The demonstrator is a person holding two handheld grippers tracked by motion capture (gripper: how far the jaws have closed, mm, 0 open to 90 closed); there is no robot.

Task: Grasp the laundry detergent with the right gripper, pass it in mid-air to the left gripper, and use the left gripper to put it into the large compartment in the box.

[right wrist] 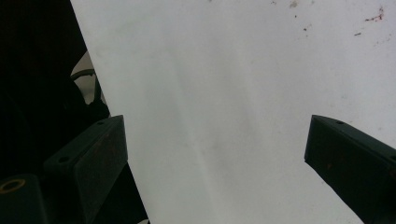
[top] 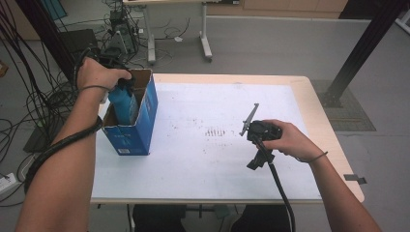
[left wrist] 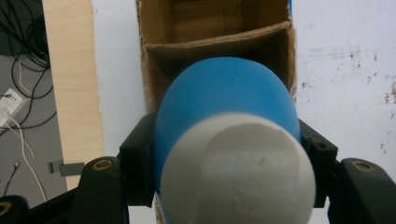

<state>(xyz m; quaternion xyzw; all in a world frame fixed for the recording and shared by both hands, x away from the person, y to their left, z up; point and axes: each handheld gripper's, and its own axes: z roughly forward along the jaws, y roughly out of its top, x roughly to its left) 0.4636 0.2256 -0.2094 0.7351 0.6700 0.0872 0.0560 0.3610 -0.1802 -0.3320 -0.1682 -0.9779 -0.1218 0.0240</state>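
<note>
My left fingers (left wrist: 224,154) clamp a blue bottle (left wrist: 226,102), lowered partway into the box (top: 145,116) at the desk's (top: 203,164) far left; release remains. Right fingers (right wrist: 215,154) wide, empty.

Blue bottle (left wrist: 224,98), white cap (left wrist: 238,172); blue box (top: 145,121); black claw (right wrist: 210,154).

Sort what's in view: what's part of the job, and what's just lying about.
In the job:
- blue bottle, white-capped, clamped in the left claw
- cardboard box it hangs over

Just lying about:
- right claw, open, nothing between its jaws
- stained white tabletop
- floor cables
</note>
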